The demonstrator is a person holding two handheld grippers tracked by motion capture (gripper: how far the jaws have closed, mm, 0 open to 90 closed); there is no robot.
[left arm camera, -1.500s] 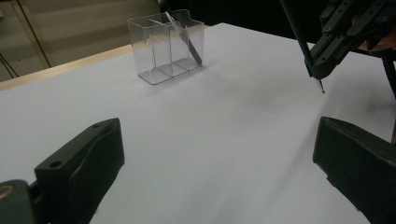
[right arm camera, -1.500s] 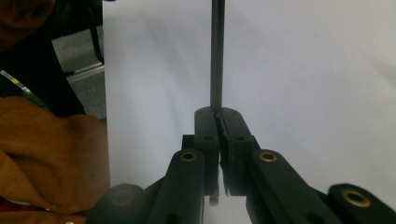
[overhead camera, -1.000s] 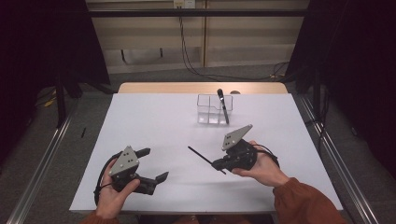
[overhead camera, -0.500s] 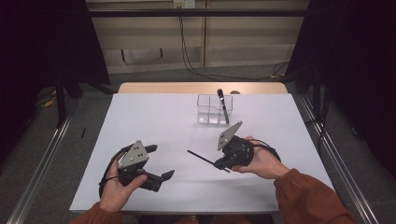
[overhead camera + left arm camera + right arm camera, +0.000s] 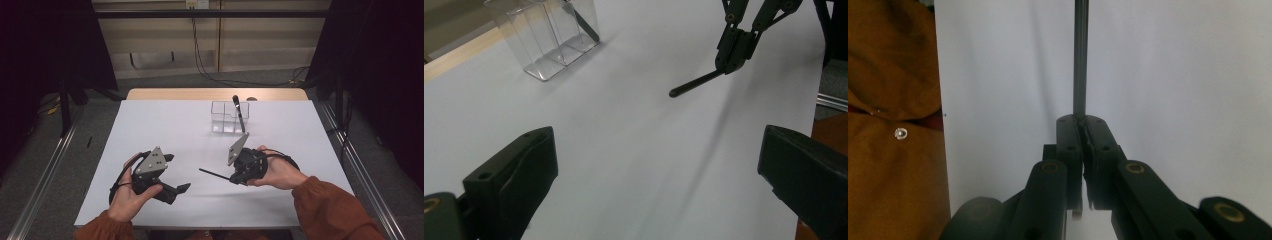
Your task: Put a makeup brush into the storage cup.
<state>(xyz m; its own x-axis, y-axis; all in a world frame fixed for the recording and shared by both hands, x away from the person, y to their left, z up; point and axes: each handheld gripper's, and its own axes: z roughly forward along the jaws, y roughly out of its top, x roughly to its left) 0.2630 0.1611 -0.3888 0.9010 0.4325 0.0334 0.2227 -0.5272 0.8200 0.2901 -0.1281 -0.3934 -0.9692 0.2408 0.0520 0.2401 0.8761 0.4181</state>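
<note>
Your right gripper (image 5: 235, 176) has its jaws clamped on one end of a thin black pen (image 5: 214, 174); the pen sticks out level over the white table (image 5: 165, 125), pointing toward your left gripper (image 5: 177, 172). Left jaws are spread wide with nothing between them, held near the table's front edge. A clear divided holder (image 5: 225, 116) sits further back with another black pen (image 5: 239, 113) leaning in it.
</note>
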